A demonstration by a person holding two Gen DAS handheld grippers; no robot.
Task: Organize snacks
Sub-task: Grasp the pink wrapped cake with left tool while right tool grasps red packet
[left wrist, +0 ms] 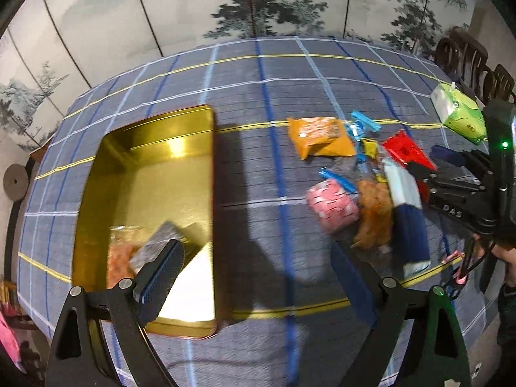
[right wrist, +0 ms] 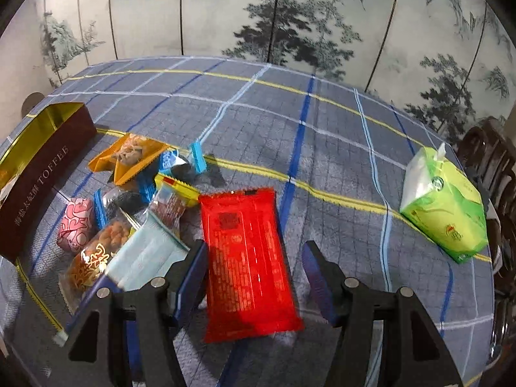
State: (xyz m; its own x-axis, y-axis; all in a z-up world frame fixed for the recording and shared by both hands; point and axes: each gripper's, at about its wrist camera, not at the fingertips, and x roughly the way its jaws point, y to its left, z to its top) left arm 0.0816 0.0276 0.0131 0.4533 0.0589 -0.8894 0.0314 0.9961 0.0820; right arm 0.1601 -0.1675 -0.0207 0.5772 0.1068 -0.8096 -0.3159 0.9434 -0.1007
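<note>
A gold tin [left wrist: 96, 193] lies open on the checked tablecloth; its dark red side reads TOFFEE in the right wrist view [right wrist: 38, 187]. Inside it lie a few snack packets [left wrist: 122, 251]. A pile of loose snacks sits to its right: an orange packet [left wrist: 319, 138], a pink packet [left wrist: 332, 206], a red packet [right wrist: 248, 258] and a pale blue and navy packet [right wrist: 145, 258]. My left gripper [left wrist: 258, 277] is open and empty beside the tin. My right gripper [right wrist: 254, 274] is open, its fingers on either side of the red packet.
A green tissue pack [right wrist: 445, 209] stands at the right of the table. Dark wooden chairs [right wrist: 490, 167] stand beyond it. A painted folding screen [right wrist: 258, 16] runs behind the table. The right gripper shows in the left wrist view [left wrist: 458, 187].
</note>
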